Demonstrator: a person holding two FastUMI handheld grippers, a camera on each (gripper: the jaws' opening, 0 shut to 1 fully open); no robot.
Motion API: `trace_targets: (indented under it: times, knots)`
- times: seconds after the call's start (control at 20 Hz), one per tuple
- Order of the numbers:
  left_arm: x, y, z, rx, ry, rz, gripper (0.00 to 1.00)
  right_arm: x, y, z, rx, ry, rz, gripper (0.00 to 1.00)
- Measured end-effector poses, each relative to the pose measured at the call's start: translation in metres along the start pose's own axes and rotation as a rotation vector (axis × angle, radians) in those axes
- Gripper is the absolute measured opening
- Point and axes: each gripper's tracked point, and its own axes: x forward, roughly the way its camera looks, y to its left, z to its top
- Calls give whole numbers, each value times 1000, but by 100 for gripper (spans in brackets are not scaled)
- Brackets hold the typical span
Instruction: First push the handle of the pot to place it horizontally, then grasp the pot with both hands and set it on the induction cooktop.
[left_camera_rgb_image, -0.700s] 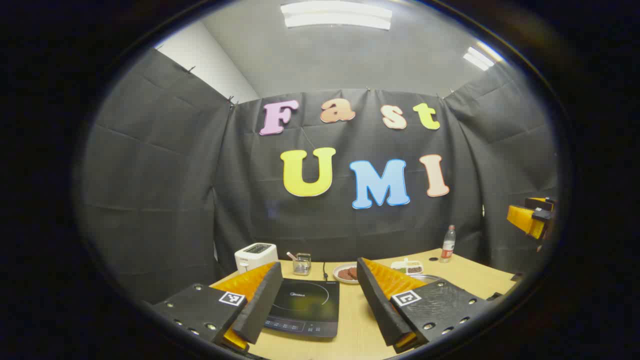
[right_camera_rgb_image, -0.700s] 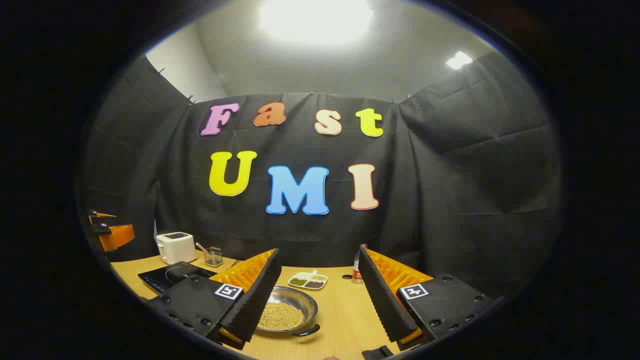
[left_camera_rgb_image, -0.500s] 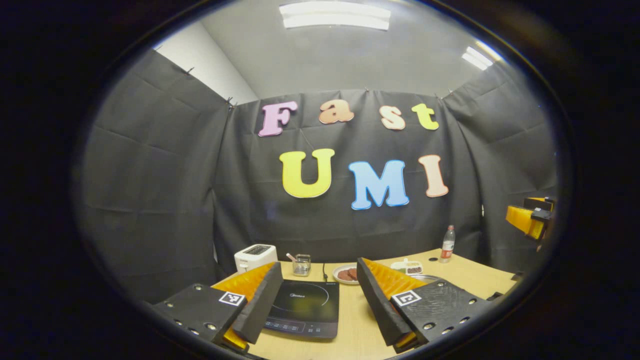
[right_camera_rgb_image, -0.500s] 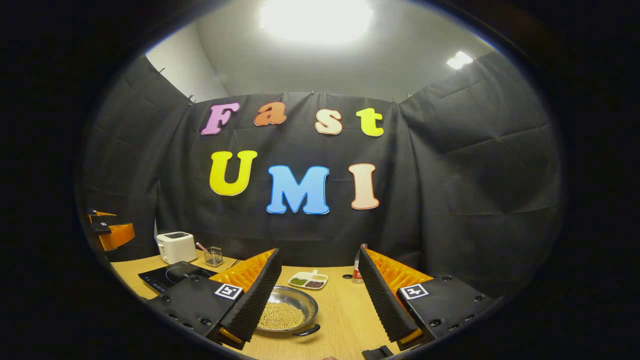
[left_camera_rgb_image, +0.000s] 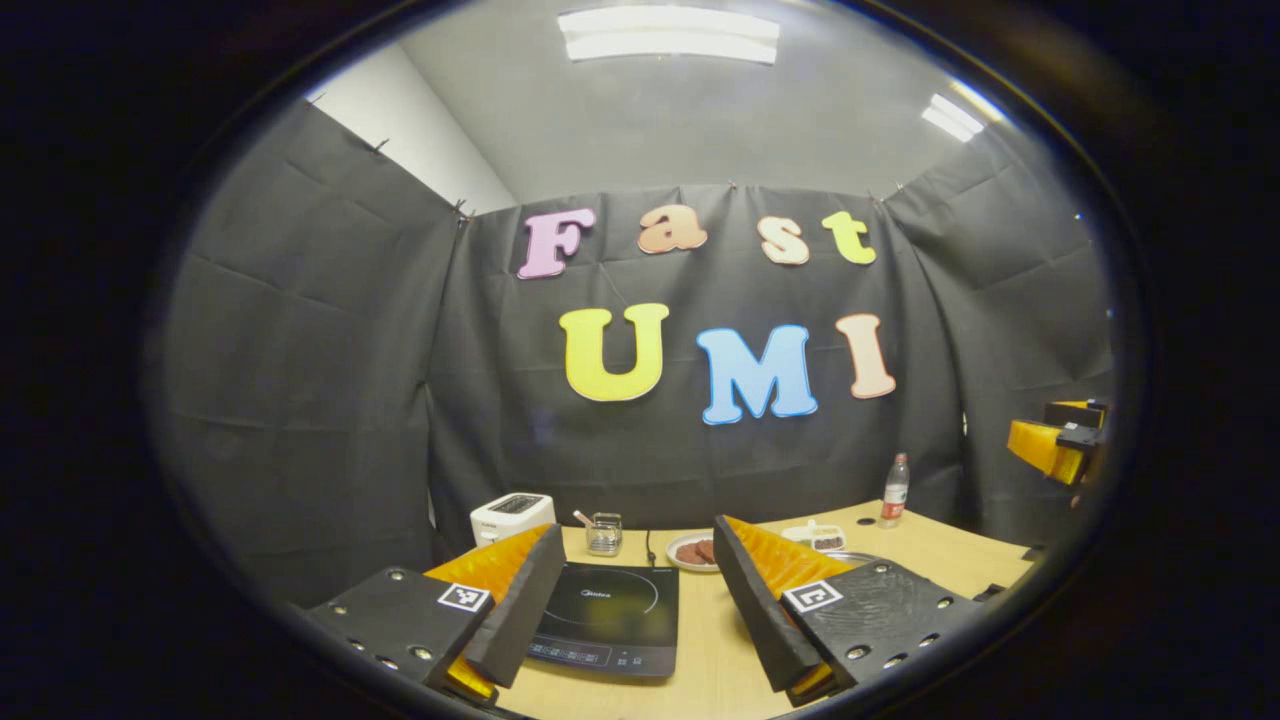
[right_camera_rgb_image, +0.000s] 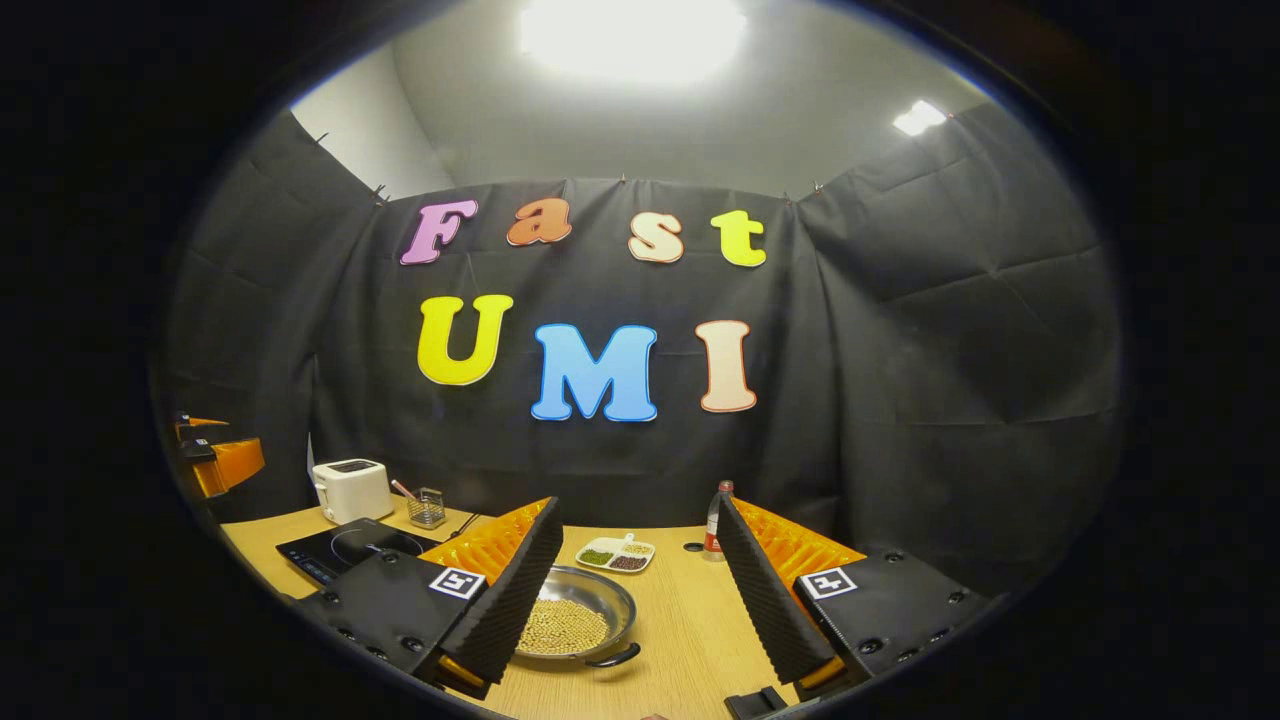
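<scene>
Right tongs gape above pot holding yellow beans.

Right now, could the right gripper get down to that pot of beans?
Probably yes: the right gripper hangs open above the pot, with bare table around it and nothing between its fingers.

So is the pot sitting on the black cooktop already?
No, the pot full of beans rests on the wooden table, and the cooktop lies apart with nothing on it.
</scene>
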Motion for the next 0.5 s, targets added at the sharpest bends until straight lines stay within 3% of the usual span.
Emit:
trace_targets:
  times: [0.5]
  knots:
    - [-4, 7, 4, 10, -10, 9, 88, 3, 2, -1, 7, 12, -3, 98]
